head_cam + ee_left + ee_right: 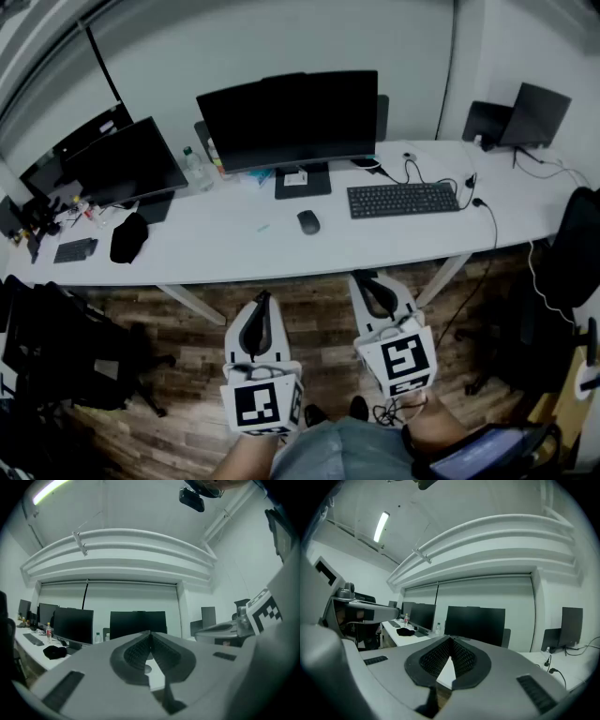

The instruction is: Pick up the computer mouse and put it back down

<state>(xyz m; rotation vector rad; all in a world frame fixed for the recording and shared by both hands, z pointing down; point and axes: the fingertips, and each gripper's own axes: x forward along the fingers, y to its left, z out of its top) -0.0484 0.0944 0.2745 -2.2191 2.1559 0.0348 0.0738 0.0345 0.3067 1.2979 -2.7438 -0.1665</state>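
Observation:
The dark computer mouse (308,221) lies on the white desk (234,248), in front of the middle monitor and left of the keyboard. Both grippers are held level over the wooden floor, short of the desk's front edge and apart from the mouse. My left gripper (262,296) is shut, its ribbed pads meeting at the tips (150,633), with nothing between them. My right gripper (364,277) sits closest to the mouse, slightly to its right. It is also shut and empty (451,639).
A black keyboard (403,200), the middle monitor (288,119), a second monitor (122,164), a black pouch (128,236) and a bottle (194,167) stand on the desk. Cables trail at its right end. Office chairs flank me at the left (66,347) and right (562,272).

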